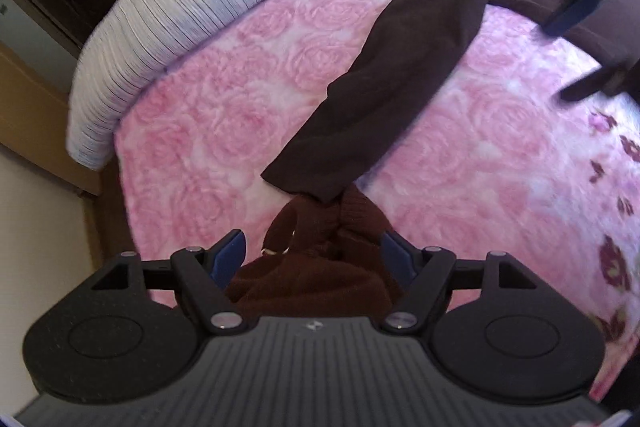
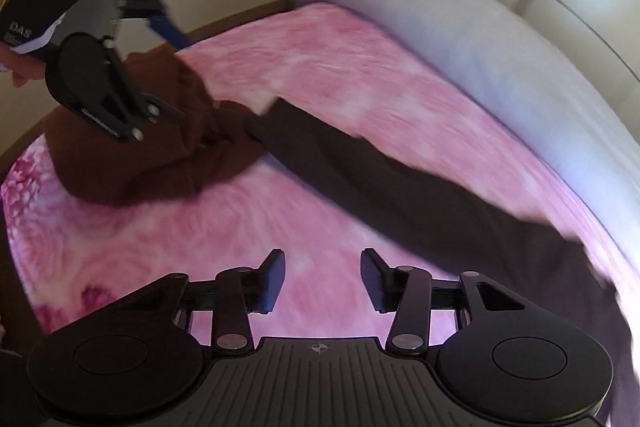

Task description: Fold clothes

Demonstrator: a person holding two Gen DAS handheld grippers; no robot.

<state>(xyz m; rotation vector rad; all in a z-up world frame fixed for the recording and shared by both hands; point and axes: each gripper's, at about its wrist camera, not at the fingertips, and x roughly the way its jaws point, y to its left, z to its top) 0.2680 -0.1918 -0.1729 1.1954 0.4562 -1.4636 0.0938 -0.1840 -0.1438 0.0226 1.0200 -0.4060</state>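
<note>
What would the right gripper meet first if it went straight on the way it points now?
Probably the bare pink bedspread. Nothing lies between the open fingers of the right gripper. The dark trousers lie further ahead and to the right, though depth is hard to judge in this blurred view.

both grippers angled downward: left gripper [image 1: 312,251] fingers wide, right gripper [image 2: 323,277] narrower

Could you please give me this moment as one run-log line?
left hand-held gripper: jaws apart around bunched brown knit garment, grip unclear | right hand-held gripper: open, empty, over pink bedspread | dark garment: spread out
</note>
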